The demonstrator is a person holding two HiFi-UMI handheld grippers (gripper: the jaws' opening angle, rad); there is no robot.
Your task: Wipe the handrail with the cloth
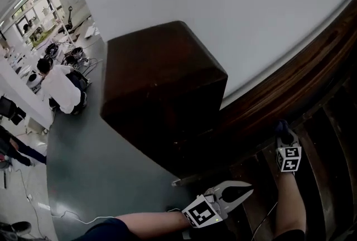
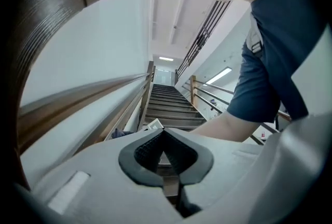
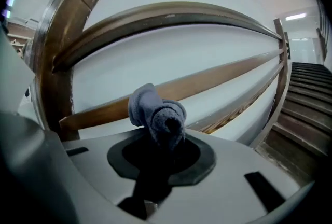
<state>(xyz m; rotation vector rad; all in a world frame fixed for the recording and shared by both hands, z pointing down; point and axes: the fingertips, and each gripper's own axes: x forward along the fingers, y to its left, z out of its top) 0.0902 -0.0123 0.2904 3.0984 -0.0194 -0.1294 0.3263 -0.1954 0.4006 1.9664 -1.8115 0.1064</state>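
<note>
Stairwell, one cloth (image 3: pixel 158 114) in right hand-held gripper (image 3: pixel 161 146), near handrail (image 3: pixel 171 13)

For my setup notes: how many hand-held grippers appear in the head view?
2. The left grey hand-held gripper is at bottom centre, shut and empty; the right grey hand-held gripper is higher, near the dark wooden handrail, holding a blue-grey cloth.

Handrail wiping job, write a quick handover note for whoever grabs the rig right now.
The left tool is shut and holds nothing, pointing up the stairs.
The right tool is shut on the blue-grey cloth, which is bunched above its jaws.
The handrail curves above the cloth; the cloth is not on its top.
Done: cloth in grip. No wiped stretch can be made out.
Left: raise the cloth onto the handrail and wipe along it.
</note>
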